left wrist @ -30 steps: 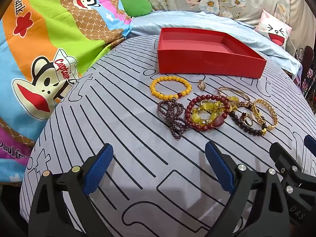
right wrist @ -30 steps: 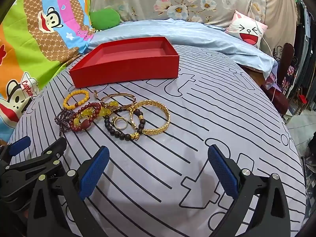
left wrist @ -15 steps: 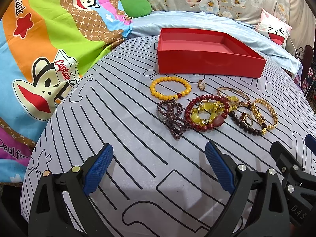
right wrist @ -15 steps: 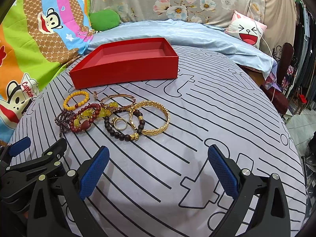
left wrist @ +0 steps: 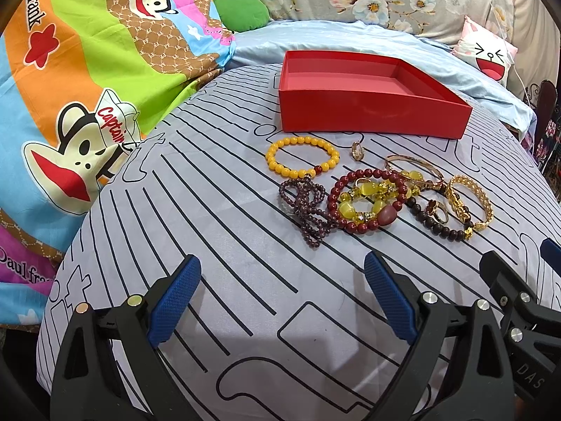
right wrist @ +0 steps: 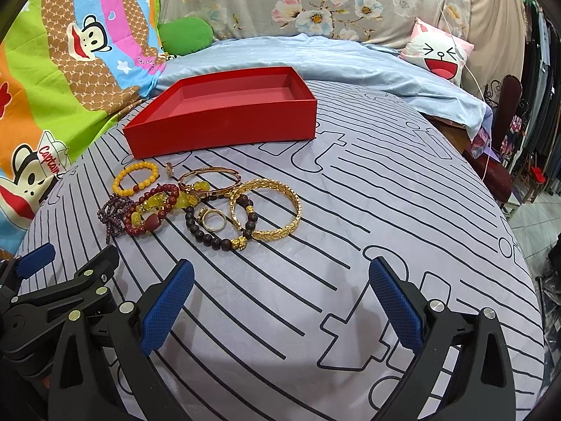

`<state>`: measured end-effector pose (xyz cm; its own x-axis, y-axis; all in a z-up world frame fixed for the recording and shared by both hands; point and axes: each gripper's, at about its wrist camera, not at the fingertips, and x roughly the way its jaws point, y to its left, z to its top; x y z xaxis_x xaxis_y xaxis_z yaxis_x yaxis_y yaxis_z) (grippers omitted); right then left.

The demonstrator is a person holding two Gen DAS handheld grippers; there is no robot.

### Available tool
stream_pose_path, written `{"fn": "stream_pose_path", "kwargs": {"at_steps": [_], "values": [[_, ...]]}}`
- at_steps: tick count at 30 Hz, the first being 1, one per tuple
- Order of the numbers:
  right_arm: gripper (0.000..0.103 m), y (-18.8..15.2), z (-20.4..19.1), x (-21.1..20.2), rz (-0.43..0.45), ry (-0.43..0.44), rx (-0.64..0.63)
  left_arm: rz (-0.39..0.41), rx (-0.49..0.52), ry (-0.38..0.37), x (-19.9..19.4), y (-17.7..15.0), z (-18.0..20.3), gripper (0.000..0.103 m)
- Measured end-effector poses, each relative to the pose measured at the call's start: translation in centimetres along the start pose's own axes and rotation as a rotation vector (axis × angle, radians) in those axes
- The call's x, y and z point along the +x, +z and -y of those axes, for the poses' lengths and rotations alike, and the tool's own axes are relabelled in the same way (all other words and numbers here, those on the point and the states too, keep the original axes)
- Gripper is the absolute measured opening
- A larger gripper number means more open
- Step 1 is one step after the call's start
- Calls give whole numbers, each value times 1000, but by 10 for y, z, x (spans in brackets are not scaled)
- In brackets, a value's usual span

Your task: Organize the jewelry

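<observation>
While both grippers — left gripper [left wrist: 282,296], right gripper [right wrist: 280,298] — hung wide, empty, I judged yellow bead bracelet [left wrist: 302,157] easiest first pick — lay apart, nearest red box [left wrist: 371,105].

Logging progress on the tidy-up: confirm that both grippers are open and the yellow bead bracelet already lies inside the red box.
Not quite. The yellow bead bracelet lies on the striped cloth in front of the red box, as the left wrist view shows. Left gripper and right gripper are open.

Striped bed cover [left wrist: 217,245] carries a red box [left wrist: 368,112] and clustered bracelets [left wrist: 368,200].
</observation>
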<state>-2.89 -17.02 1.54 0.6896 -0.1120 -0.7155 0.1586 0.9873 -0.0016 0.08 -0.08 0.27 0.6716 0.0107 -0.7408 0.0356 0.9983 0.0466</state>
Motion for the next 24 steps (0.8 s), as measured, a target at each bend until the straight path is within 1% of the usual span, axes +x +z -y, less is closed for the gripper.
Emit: {"fn": "stream_pose_path", "kwargs": {"at_steps": [24], "values": [[97,0,0,0,1,1,1,1,3,2,-2,0,1,90]]}}
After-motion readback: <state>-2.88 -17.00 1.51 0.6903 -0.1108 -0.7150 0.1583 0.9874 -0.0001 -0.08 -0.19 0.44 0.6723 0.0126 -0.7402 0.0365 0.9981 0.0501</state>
